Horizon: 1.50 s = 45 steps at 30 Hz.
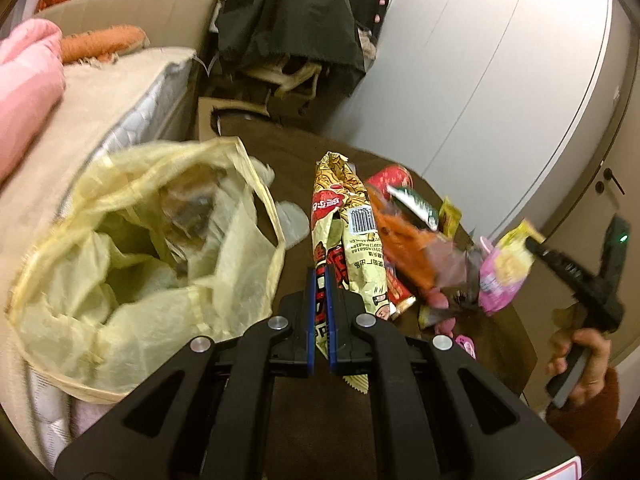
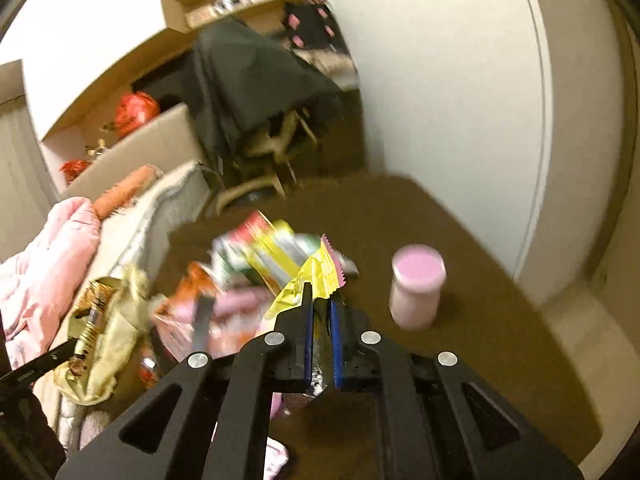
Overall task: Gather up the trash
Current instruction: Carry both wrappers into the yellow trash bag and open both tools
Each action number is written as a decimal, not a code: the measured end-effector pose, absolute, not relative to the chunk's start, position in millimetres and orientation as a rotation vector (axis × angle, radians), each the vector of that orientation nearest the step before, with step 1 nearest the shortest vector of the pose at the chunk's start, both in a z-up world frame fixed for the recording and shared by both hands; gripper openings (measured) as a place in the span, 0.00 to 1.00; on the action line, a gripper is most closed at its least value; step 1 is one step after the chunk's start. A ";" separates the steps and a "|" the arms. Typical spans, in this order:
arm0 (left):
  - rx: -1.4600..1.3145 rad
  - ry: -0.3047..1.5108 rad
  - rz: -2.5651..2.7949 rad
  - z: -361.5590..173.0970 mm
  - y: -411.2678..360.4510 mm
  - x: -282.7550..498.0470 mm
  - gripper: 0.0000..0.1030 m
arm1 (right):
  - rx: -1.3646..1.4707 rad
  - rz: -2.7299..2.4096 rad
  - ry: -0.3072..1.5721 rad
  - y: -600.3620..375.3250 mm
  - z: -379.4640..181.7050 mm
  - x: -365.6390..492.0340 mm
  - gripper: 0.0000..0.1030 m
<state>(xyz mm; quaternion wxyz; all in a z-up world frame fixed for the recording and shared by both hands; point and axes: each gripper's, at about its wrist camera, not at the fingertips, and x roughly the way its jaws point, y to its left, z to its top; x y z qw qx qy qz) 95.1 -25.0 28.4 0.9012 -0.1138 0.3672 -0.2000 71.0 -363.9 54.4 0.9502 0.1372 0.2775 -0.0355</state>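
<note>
- We see the left gripper (image 1: 320,280) clamped on a long yellow snack wrapper (image 1: 352,236), its 2 blue pads pressed against the wrapper's lower part while the torn top end points away over the brown bench (image 1: 304,152).
- Just left of that wrapper, a pale yellow bag (image 1: 132,256) gapes open between the bench and the bed (image 1: 100,100), with some crumpled packaging already inside.
- The right gripper (image 2: 320,304) is clamped on a yellow and pink packet (image 2: 316,276); in the left wrist view the same packet (image 1: 504,268) hangs clear above the bench at the tip of that gripper, with a hand (image 1: 580,364) on the handle below.
- A heap of trash (image 1: 408,232) lies on the bench between the 2 grippers: an orange wrapper, a red one, a green one and small yellow sachets.
- The right wrist view is blurred, so the heap shows there only as smeared colours, and we can only guess at the single pieces.
- A pink-lidded jar (image 2: 418,286) stands upright on the bench, apart from the heap on its right.
- A pink blanket (image 1: 28,92) lies on the bed, and a chair draped in dark cloth (image 1: 288,32) stands beyond the bench.
</note>
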 end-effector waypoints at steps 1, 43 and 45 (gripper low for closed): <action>-0.234 0.742 -0.406 34.2 -20.9 92.7 0.04 | 0.266 -0.053 0.541 -359.1 66.1 71.0 0.08; -0.354 0.817 -0.188 -8.5 133.3 104.2 0.04 | -0.008 0.413 0.674 -95.6 44.9 199.6 0.08; -0.362 0.829 -0.194 -13.1 135.6 107.8 0.04 | 0.000 0.418 0.678 -92.1 43.0 201.6 0.08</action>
